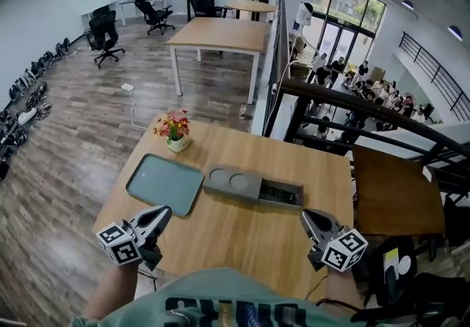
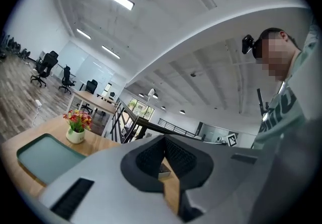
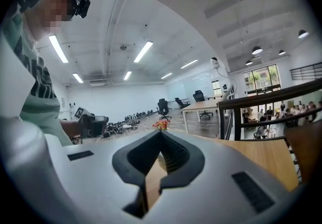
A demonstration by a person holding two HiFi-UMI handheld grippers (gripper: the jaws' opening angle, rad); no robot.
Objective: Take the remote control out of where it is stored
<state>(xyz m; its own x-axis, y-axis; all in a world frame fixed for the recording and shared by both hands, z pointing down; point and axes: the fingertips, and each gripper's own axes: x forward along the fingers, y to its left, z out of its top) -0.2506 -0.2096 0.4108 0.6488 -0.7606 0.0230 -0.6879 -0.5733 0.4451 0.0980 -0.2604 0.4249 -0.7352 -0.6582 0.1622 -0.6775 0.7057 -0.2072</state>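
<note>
Remote control (image 1: 280, 192), a dark shape too small to make out in detail, lay in the open right-hand end of a grey storage box (image 1: 233, 183) near the middle of the wooden table (image 1: 242, 241). At the table's left side sat a pale green tray (image 1: 164, 184), with a small pot of flowers (image 1: 176, 143) just beyond it. The box lay just right of the tray, its closed left part showing two round recesses. Near the table's front edge, the left gripper (image 1: 165, 209) hung over the wood just in front of the tray, its jaws pressed together with nothing between them. Well to the right, the right gripper (image 1: 305, 214) pointed toward the box, jaws likewise closed on nothing. Both were apart from the box.
</note>
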